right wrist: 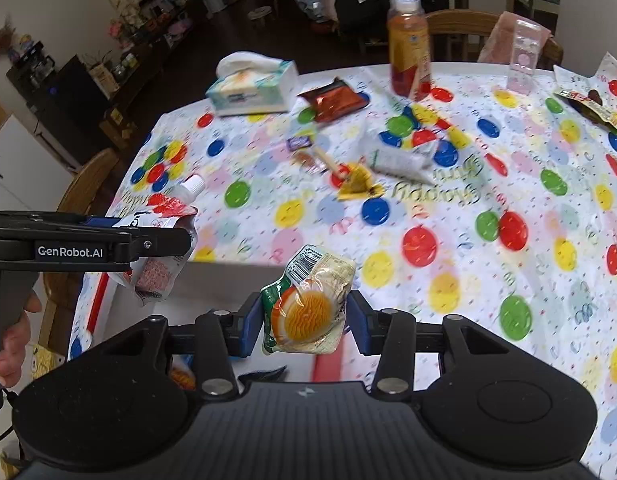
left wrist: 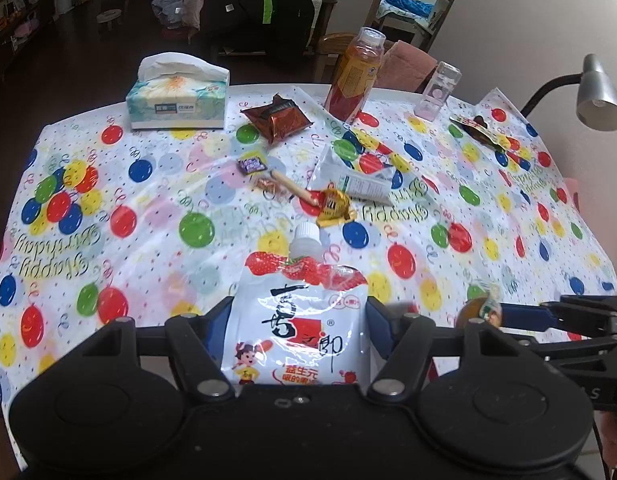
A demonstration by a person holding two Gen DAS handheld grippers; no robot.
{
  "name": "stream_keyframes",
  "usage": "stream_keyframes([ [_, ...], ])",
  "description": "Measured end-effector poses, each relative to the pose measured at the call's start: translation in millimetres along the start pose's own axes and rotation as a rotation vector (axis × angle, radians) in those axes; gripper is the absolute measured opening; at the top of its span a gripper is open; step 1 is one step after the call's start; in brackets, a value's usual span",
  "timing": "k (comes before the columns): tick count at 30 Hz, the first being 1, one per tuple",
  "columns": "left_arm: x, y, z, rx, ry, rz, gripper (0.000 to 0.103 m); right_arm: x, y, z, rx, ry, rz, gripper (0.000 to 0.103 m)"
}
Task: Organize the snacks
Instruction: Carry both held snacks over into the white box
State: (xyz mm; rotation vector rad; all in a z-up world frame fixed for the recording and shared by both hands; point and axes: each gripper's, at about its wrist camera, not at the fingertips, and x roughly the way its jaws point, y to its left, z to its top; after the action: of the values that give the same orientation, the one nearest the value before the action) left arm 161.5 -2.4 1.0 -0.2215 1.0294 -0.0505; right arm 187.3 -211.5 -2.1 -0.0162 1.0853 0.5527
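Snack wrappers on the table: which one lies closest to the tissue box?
The dark red foil packet, just right of the tissue box. The gold wrapper and small purple candy lie nearer the table's middle.

1. The strawberry jelly pouch (left wrist: 296, 328), white with red berries and a white screw cap, is up off the table, upright, pinched at both sides.
2. The orange-slice snack packet (right wrist: 308, 306), clear wrap with a green edge, is lifted too, tilted slightly.
3. On the balloon-print cloth, a red-brown foil pack (left wrist: 278, 120) lies flat near the far edge.
4. A gold wrapper (left wrist: 334, 206) sits crumpled mid-table, and a small purple candy (left wrist: 251, 165) lies near it.
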Motion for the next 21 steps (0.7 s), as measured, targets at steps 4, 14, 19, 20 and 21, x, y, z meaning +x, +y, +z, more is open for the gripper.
stream_keyframes([
  [4, -10, 7, -19, 0.004, 0.005, -0.014, 0.066, 2, 21, -16, -0.029, 0.015, 0.01, 0.044],
  [14, -9, 28, -61, 0.027, 0.051, -0.006, 0.066, 28, 51, -54, -0.065, 0.083, -0.003, 0.044],
  [19, 3, 36, -76, 0.041, 0.078, 0.015, 0.066, 44, 60, -69, -0.073, 0.125, -0.01, 0.044],
  [20, 5, 37, -79, 0.045, 0.082, 0.017, 0.066, 48, 61, -72, -0.075, 0.136, -0.011, 0.044],
  [21, 7, 38, -81, 0.048, 0.087, 0.018, 0.066, 52, 62, -75, -0.076, 0.148, -0.013, 0.044],
])
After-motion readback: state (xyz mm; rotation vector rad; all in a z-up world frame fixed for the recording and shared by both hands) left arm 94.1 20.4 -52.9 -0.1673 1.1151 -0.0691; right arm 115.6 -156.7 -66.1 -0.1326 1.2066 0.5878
